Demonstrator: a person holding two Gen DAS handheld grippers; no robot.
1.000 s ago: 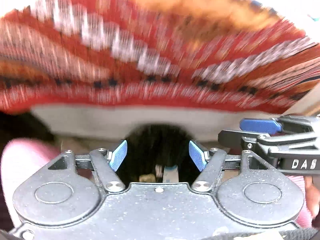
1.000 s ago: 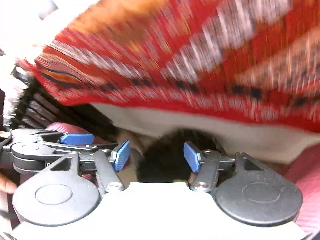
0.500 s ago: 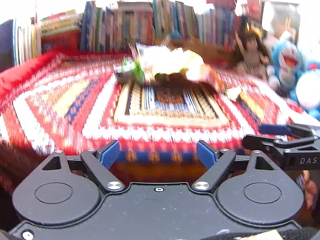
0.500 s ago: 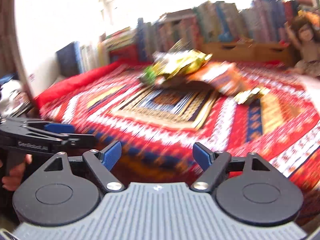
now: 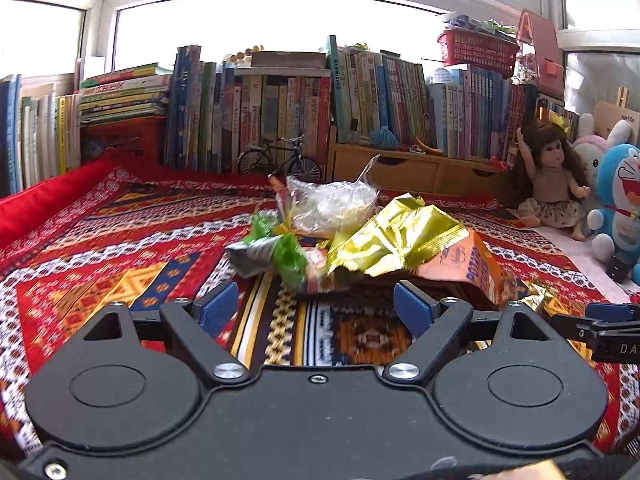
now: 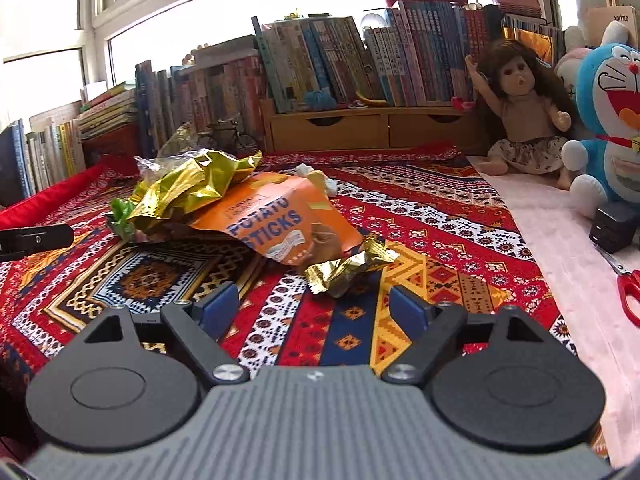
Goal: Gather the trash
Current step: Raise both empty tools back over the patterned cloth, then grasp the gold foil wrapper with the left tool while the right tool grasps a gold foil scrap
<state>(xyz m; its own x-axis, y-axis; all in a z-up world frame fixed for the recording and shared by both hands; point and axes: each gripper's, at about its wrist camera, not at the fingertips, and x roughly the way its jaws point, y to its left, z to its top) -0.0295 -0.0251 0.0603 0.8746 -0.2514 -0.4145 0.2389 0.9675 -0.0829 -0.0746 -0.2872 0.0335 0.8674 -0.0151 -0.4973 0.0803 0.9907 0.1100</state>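
Note:
A heap of trash lies on a red patterned cloth [image 5: 100, 248]: a clear plastic bag [image 5: 332, 204], a gold foil wrapper [image 5: 396, 236], a green and silver wrapper [image 5: 272, 252] and an orange potato sticks bag [image 6: 280, 220]. A small crumpled gold wrapper [image 6: 348, 270] lies apart, just ahead of my right gripper [image 6: 314, 308]. Both grippers stand open and empty. My left gripper [image 5: 316, 308] hovers short of the heap. The right gripper [image 5: 612, 328] also shows at the right edge of the left wrist view.
Rows of books [image 5: 260, 108] and a wooden drawer unit [image 6: 360, 128] line the back. A model bicycle [image 5: 280, 158], a doll [image 6: 524, 108] and a blue plush toy [image 6: 612, 120] stand behind. Red scissors [image 6: 630, 292] and a black box [image 6: 612, 224] lie at the right.
Both cameras have swung up from under the cloth's edge to look across the table top. The trash heap now looks nearer and sharp. Both grippers stay open.

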